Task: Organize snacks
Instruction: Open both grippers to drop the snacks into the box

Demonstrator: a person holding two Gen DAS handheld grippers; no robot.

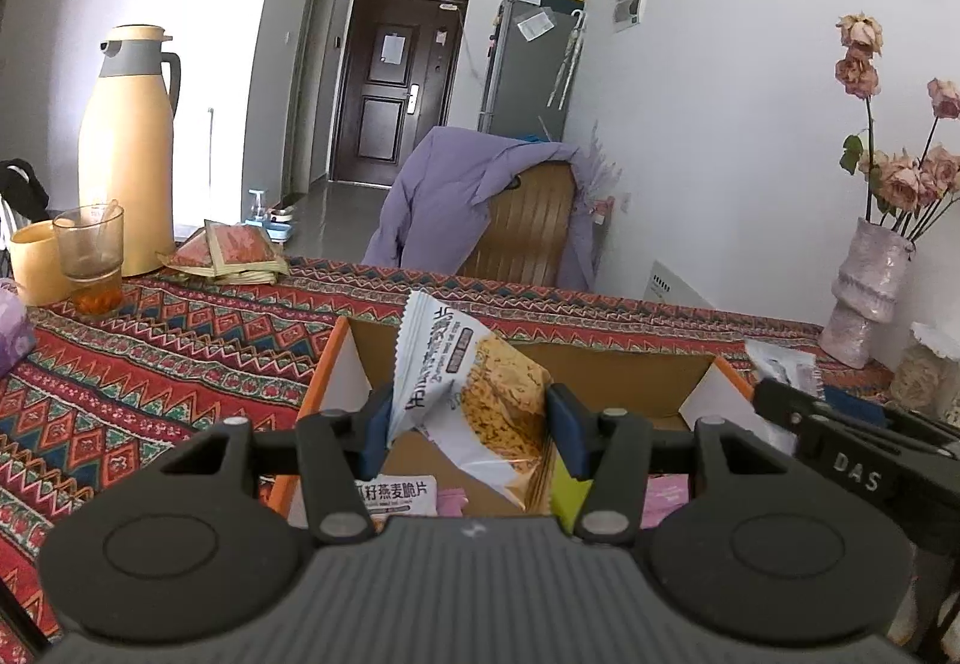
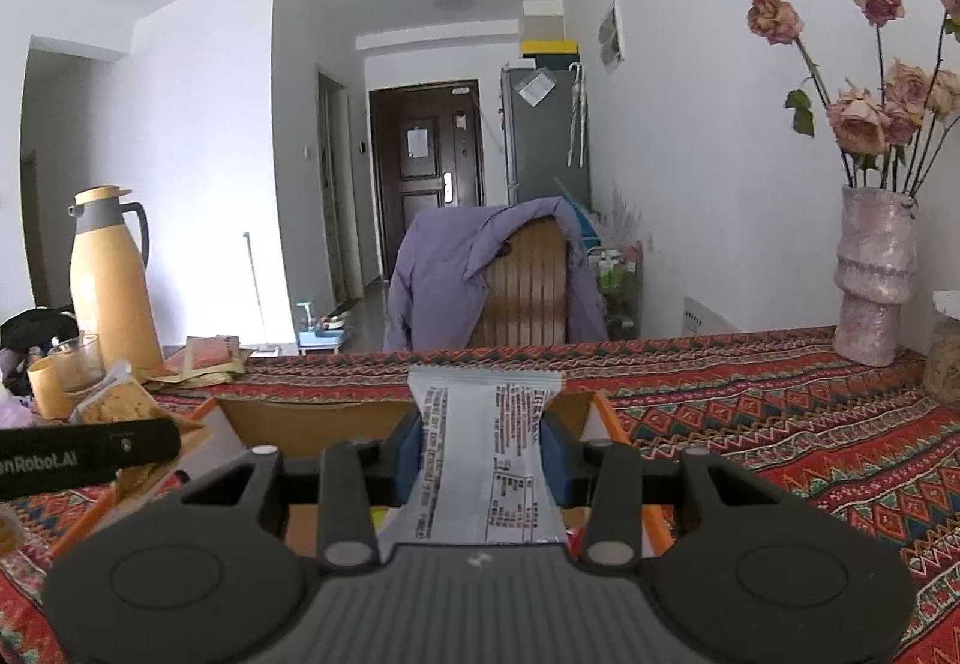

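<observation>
My left gripper [image 1: 471, 421] is shut on a white oat-crisp snack packet [image 1: 480, 388] and holds it over an open cardboard box with orange edges [image 1: 327, 364]. More packets lie in the box, one white [image 1: 393, 496] and pink ones [image 1: 663, 496]. My right gripper [image 2: 480, 460] is shut on a white snack packet with its printed back facing me [image 2: 480, 460], above the same box [image 2: 606, 412]. The left gripper with its packet [image 2: 120, 406] shows at the left of the right wrist view. The right gripper's body [image 1: 852, 454] shows at the right of the left wrist view.
The table carries a red patterned cloth [image 1: 150, 340]. At the back left stand a yellow thermos [image 1: 126, 147], a glass of tea [image 1: 90, 256], a yellow cup [image 1: 36, 268] and flat sachets [image 1: 228, 256]. A vase of dried roses [image 2: 876, 274] and a jar [image 2: 945, 358] stand at the right. A chair with a purple jacket [image 1: 480, 202] stands behind the table.
</observation>
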